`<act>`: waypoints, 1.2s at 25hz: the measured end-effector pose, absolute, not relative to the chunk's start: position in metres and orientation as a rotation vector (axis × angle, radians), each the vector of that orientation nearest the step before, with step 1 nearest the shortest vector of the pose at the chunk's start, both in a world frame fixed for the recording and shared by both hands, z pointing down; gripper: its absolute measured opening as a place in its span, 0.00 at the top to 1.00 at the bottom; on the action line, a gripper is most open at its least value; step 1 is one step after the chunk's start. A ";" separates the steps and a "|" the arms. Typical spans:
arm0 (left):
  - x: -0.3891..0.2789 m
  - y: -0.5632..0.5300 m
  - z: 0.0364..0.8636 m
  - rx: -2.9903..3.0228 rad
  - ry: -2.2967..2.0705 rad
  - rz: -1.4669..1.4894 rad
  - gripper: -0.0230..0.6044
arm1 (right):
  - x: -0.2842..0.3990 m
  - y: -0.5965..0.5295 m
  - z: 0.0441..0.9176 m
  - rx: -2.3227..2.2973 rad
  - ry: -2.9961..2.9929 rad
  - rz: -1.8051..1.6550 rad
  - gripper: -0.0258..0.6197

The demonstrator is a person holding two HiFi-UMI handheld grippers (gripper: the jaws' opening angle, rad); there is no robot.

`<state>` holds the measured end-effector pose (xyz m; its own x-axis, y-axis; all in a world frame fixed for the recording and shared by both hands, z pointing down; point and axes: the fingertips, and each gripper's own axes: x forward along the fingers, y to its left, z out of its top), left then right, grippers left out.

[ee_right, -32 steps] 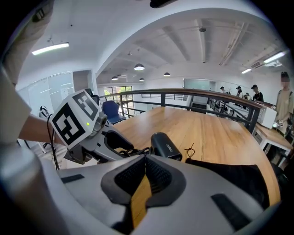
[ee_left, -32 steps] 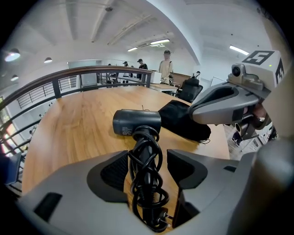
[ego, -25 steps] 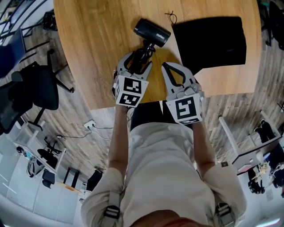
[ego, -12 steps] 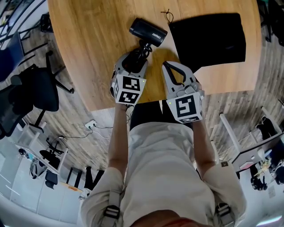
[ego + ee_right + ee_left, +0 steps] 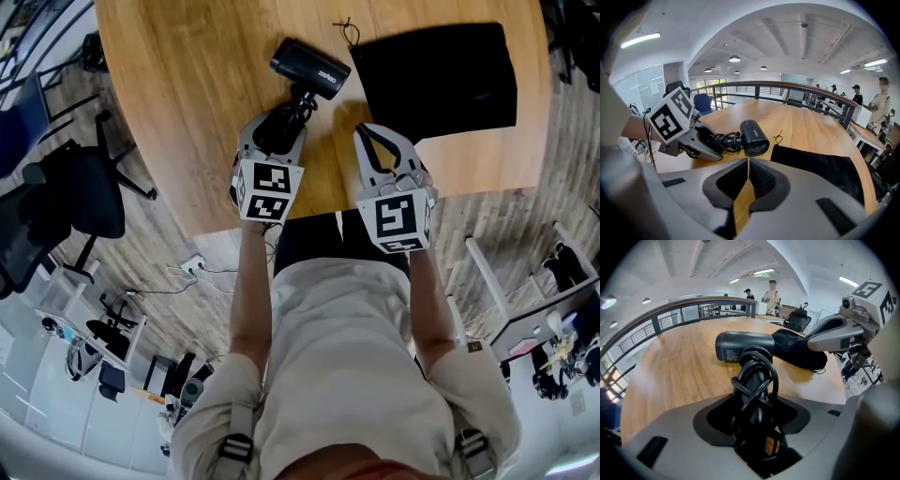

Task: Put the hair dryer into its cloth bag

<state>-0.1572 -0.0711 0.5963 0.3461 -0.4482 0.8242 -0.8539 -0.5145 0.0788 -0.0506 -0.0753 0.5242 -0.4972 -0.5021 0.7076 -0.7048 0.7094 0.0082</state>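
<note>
**Left claw gripping the dryer's handle; bag lying alongside**

The hair dryer [image 5: 309, 67] is lying on the wooden counter [image 5: 187, 94]. Its black barrel is resting toward the counter's middle, and its handle [image 5: 287, 117] is pointing back toward the near edge. A black cord [image 5: 755, 373] is looping round the handle in a loose bundle.

The left claw [image 5: 278, 124] is reaching in from the near edge and straddling that handle. Its jaws have just been closing. In the left gripper view the pads are meeting the coiled cord on both sides, so the claw is gripping the dryer by its wrapped handle.

The black cloth bag [image 5: 436, 80] is lying flat just beside the barrel, toward the counter's right edge. Its drawstring [image 5: 349, 33] is trailing from the corner nearest the dryer. The dryer is sitting wholly outside the bag.

The right claw [image 5: 368, 133] is sitting over the near edge, between the handle and the bag's near corner. Its jaws are pressing together with nothing held, and only a thin slit of wood is showing between them. Whether it is touching the counter cannot be told.
</note>
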 end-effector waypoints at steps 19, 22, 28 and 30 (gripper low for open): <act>-0.160 -0.071 0.592 2.144 -1.083 1.075 0.57 | -0.007 -0.088 0.566 0.945 -1.963 0.288 0.78; -0.161 -0.070 0.593 2.141 -1.081 1.081 0.57 | -0.005 -0.088 0.577 0.930 -1.932 0.290 0.77; -0.163 -0.070 0.594 2.146 -1.073 1.090 0.57 | 0.001 -0.092 0.591 0.945 -1.890 0.298 0.87; -0.163 -0.069 0.594 2.147 -1.067 1.095 0.57 | 0.002 -0.092 0.596 0.924 -1.876 0.294 0.88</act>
<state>-0.1628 -0.0693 0.5943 0.3691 -0.4171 0.8306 -0.8198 -0.5671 0.0796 0.0020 -0.0920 0.5963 -0.2251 -0.4695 0.8538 -0.7085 0.6804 0.1874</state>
